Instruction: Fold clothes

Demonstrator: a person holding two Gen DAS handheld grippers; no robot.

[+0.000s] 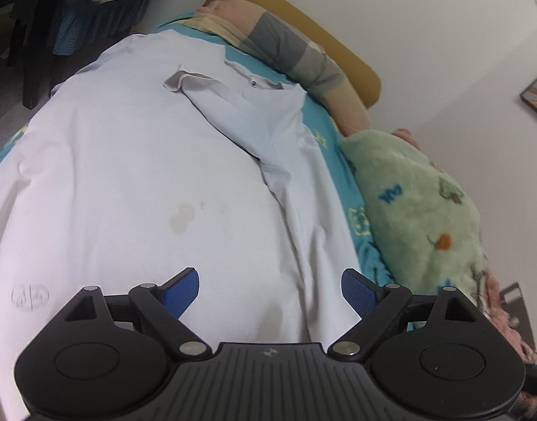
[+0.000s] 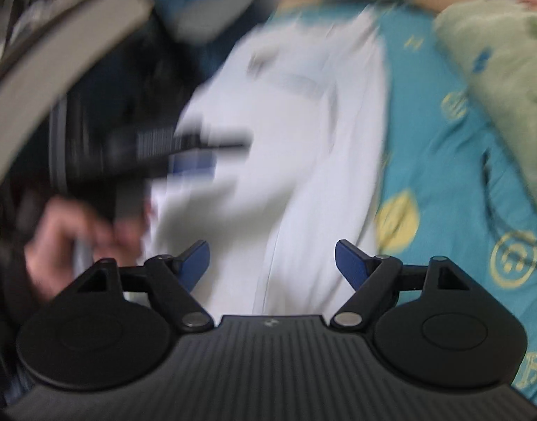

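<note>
1. White shirt (image 1: 135,161) lies spread on the bed (image 1: 338,154), one side already folded inward.
2. Left gripper (image 1: 270,289) and right gripper (image 2: 272,261) hover above it, jaws spread, empty.
3. Next fold likely calls for pinching the hem.

white shirt (image 2: 286,161) motion-blurred, hand (image 2: 68,242) smeared, shirt hem cropped

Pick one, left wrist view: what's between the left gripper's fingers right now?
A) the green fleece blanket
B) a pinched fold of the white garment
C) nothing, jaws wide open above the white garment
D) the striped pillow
C: the left gripper has its blue pads spread far apart with nothing clamped, and the white garment lies flat on the bed beyond them.
</note>
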